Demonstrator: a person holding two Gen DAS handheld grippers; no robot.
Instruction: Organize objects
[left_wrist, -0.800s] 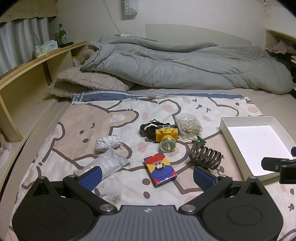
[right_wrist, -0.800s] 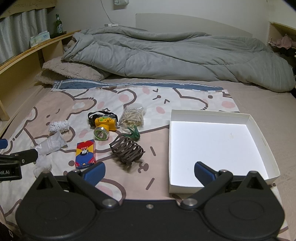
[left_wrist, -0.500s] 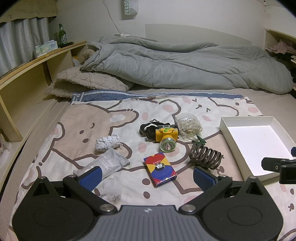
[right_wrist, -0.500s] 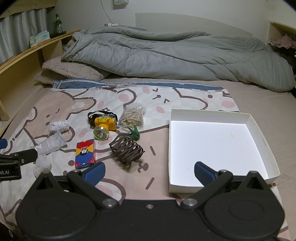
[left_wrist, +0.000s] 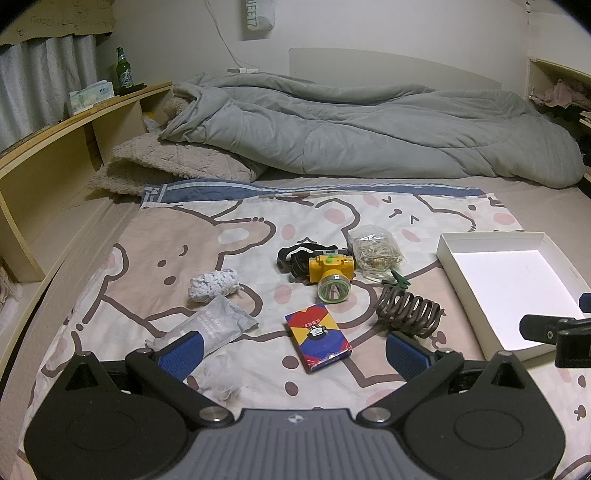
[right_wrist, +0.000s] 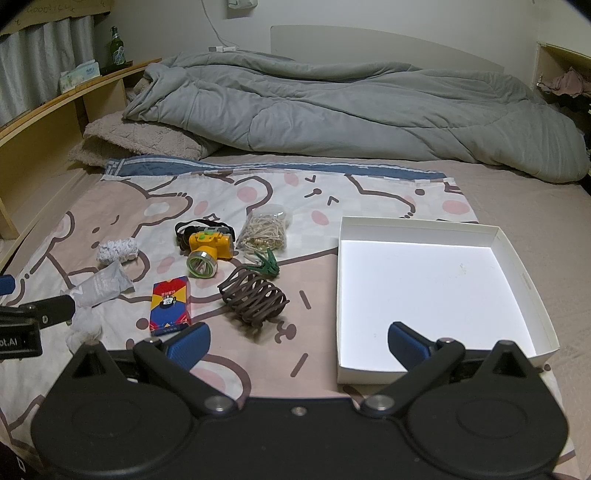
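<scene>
On a bear-print sheet lie a yellow headlamp (left_wrist: 330, 272) (right_wrist: 207, 252), a bag of rubber bands (left_wrist: 376, 249) (right_wrist: 265, 232), a green clip (left_wrist: 397, 281) (right_wrist: 266, 261), a brown coiled hair claw (left_wrist: 409, 309) (right_wrist: 255, 295), a colourful card box (left_wrist: 317, 336) (right_wrist: 171, 305), a white knitted roll (left_wrist: 213, 285) (right_wrist: 117, 250), a grey pouch (left_wrist: 214, 322) (right_wrist: 101, 287) and crumpled white tissue (left_wrist: 218, 376) (right_wrist: 84, 326). An empty white tray (left_wrist: 554, 258) (right_wrist: 517, 254) sits to the right. My left gripper (left_wrist: 293, 350) hangs open over the card box. My right gripper (right_wrist: 297, 341) is open near the tray's front left corner.
A rumpled grey duvet (left_wrist: 369, 129) and a beige pillow (left_wrist: 166, 166) fill the far end of the bed. A wooden shelf (left_wrist: 55, 147) runs along the left with a green bottle (left_wrist: 123, 72) and a tissue pack. The right gripper's side (left_wrist: 554, 334) shows by the tray.
</scene>
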